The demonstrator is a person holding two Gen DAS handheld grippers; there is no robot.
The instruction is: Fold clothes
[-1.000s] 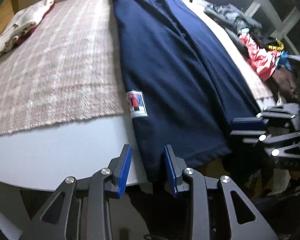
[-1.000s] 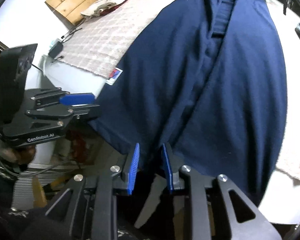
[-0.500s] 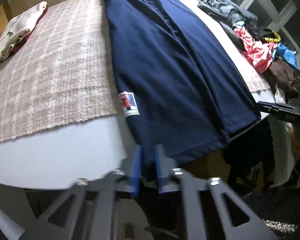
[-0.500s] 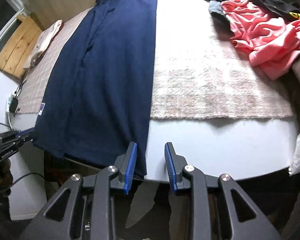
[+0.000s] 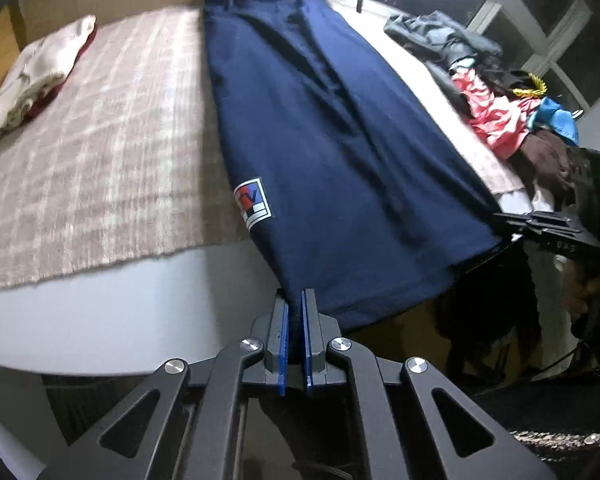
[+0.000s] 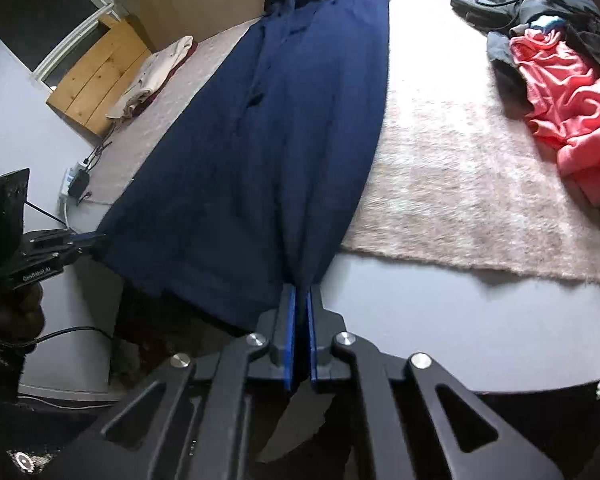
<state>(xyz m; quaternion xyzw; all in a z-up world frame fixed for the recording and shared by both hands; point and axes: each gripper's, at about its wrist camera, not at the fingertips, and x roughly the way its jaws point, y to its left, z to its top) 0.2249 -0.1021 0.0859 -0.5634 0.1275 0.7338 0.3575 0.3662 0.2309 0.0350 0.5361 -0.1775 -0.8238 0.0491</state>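
Jaws of both grippers pinch the navy garment (image 5: 340, 152) hem, its corners hidden between the pads.

Setting: a home room. Evidence: white counter (image 6: 480, 320) covered with a woven plaid cloth (image 5: 88, 152); loose heap of clothes (image 6: 560, 80) at one end, folded stack (image 5: 32, 80) at the other; paned windows (image 5: 540, 12), wooden panel (image 6: 100, 76), power strip (image 6: 76, 180) with cables.
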